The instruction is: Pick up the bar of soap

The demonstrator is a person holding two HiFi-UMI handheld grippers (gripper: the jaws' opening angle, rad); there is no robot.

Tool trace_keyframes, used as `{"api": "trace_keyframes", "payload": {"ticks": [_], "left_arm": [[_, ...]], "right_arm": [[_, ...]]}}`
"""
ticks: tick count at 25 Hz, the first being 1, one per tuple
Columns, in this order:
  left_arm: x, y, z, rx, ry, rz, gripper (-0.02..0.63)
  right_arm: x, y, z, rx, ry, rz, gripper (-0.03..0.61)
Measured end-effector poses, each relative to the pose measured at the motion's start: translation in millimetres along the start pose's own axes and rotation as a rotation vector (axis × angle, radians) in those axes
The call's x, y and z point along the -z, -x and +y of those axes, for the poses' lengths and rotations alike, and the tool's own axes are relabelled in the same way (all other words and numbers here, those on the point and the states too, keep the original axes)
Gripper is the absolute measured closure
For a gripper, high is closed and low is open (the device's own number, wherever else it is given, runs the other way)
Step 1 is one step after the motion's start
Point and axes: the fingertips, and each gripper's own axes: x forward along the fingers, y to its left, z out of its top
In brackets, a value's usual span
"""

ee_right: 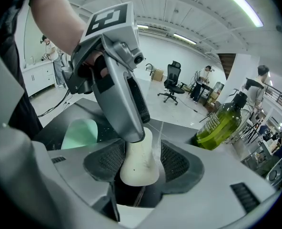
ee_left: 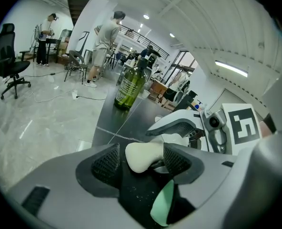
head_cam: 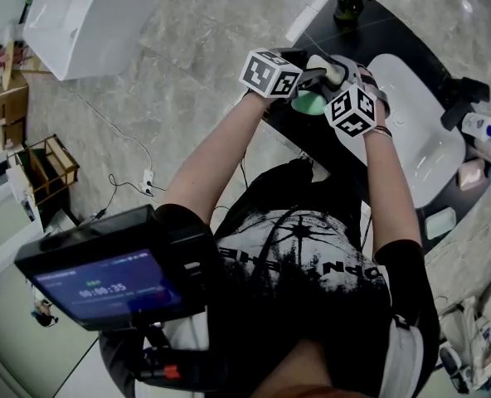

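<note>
The cream bar of soap hangs over the dark counter, between both grippers. My right gripper is shut on it: in the right gripper view the soap sits deep between the meshed pads. My left gripper is open around the soap's other end. In the left gripper view the soap lies between its pads, with a gap at the left pad. The left gripper's finger reaches over the soap from above. The right gripper's fingers show just behind it.
A mint-green soap dish lies on the counter under the grippers. A green bottle stands at the counter's far end. A white basin is set in the counter to the right, toiletries beyond it. People and office chairs stand across the room.
</note>
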Motion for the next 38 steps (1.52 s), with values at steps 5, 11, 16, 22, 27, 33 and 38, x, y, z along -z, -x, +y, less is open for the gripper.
{"api": "trace_keyframes", "payload": {"ticks": [5, 11, 16, 22, 27, 33, 38], "left_arm": [[-6.0, 8.6, -4.1, -0.011, -0.016, -0.027, 0.334], [-21.9, 29.3, -26.8, -0.035, -0.090, -0.108, 0.336], [-34.2, 31.9, -47.0, -0.019, -0.135, -0.170, 0.364], [-52.5, 37.0, -84.3, 0.016, -0.189, -0.238, 0.465], [-69.7, 40.0, -134.8, 0.062, -0.318, -0.312, 0.545], [-87.1, 43.0, -196.2, 0.160, -0.363, -0.399, 0.583], [-100.2, 43.6, -244.5, 0.216, -0.433, -0.435, 0.600]], "right_arm": [[-3.7, 10.1, -3.3, 0.031, 0.006, -0.011, 0.348], [-14.6, 41.6, -8.0, 0.096, 0.016, -0.041, 0.350], [-10.0, 67.1, -18.9, 0.176, 0.008, -0.042, 0.379], [0.5, 118.1, -31.7, 0.286, -0.045, -0.033, 0.462], [15.7, 179.9, -40.1, 0.411, -0.113, -0.040, 0.532], [34.7, 247.8, -39.7, 0.513, -0.219, -0.106, 0.557], [56.9, 314.6, -42.2, 0.623, -0.302, -0.138, 0.560]]}}
